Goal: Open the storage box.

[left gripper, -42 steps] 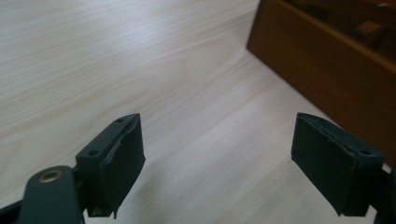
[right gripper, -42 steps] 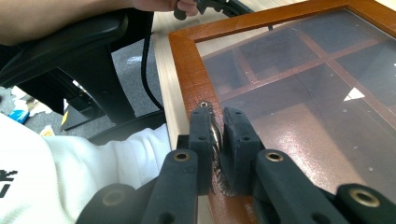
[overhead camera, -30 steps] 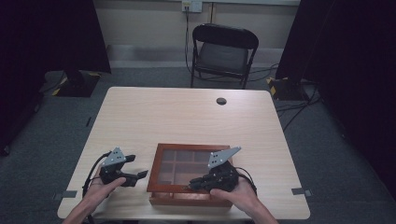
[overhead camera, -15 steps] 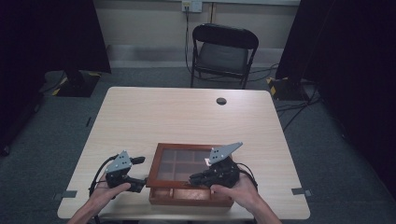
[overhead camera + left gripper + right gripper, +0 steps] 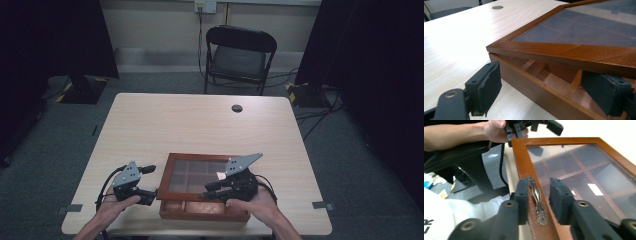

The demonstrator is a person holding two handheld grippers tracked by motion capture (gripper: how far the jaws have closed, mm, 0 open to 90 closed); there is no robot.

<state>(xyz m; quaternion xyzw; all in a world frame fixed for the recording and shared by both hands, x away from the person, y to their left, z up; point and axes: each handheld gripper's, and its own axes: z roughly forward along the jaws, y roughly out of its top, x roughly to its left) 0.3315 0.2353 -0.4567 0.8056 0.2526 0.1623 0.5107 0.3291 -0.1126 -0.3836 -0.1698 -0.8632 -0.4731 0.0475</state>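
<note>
Your 2 grippers sit at the near edge of the table (image 5: 150,120), both at the wooden box (image 5: 202,210), which lies close to you, a bit right of the table's middle. Your right gripper (image 5: 212,189) is over the front rail of the glass lid (image 5: 200,172); in the right gripper view (image 5: 537,200) its jaws have just been opening and now stand a little apart, 1 on each side of the small brass handle (image 5: 538,202) on the lid's frame, pads not pressing it, so it's loose, not gripping. Whether the left pad brushes the handle you can't tell. Your left gripper (image 5: 150,184) is at the box's left front corner; in the left gripper view (image 5: 549,92) its jaws stand wide, 1 pad (image 5: 487,85) outside the box wall over the tabletop, the other (image 5: 606,92) inside, under the raised lid edge, neither squeezing anything. The lid is lifted at the front, tilted up off the box body, with a gap showing the inner dividers (image 5: 574,82). Through the glass you see a grid of compartments and a small pale label (image 5: 595,189). Your left hand (image 5: 117,207) and right hand (image 5: 255,202) hold the grippers from the table's near edge. Farther off, a round dark grommet (image 5: 237,108) sits near the table's far edge, well apart from the box. Beyond the table stands a black folding chair (image 5: 239,55) against the wall.
</note>
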